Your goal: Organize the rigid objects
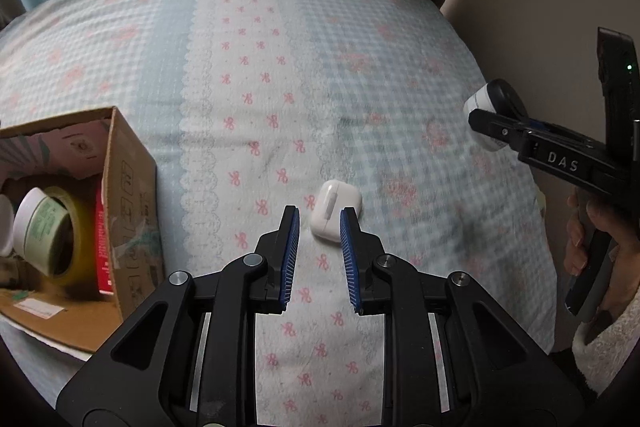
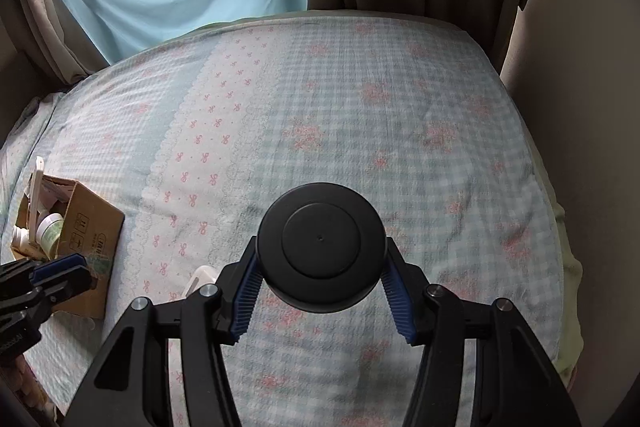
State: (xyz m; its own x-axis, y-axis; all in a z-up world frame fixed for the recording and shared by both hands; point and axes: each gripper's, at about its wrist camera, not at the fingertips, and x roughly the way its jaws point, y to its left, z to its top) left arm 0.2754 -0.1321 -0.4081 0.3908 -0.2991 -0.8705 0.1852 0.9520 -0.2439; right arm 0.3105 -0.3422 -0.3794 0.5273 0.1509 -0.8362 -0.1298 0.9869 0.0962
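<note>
A white earbud case (image 1: 334,203) lies on the bedspread just past my left gripper (image 1: 320,213). That gripper's blue pads (image 1: 290,255) stand narrowly apart with nothing between them, and the case sits partly behind the right fingertip. My right gripper (image 2: 322,251) is shut on a round white jar with a black lid (image 2: 322,247) and holds it above the bed. In the left wrist view the same jar (image 1: 480,103) shows at the far right, in the right gripper (image 1: 486,109). The earbud case (image 2: 200,277) peeks out behind the right gripper's left finger.
An open cardboard box (image 1: 132,187) lies at the left, holding a tape roll (image 1: 76,235), a green-labelled white jar (image 1: 38,223) and a red packet. The box (image 2: 94,227) and left gripper (image 2: 60,271) also show at left. A checked bedspread (image 2: 360,107) covers the bed; curtains hang behind.
</note>
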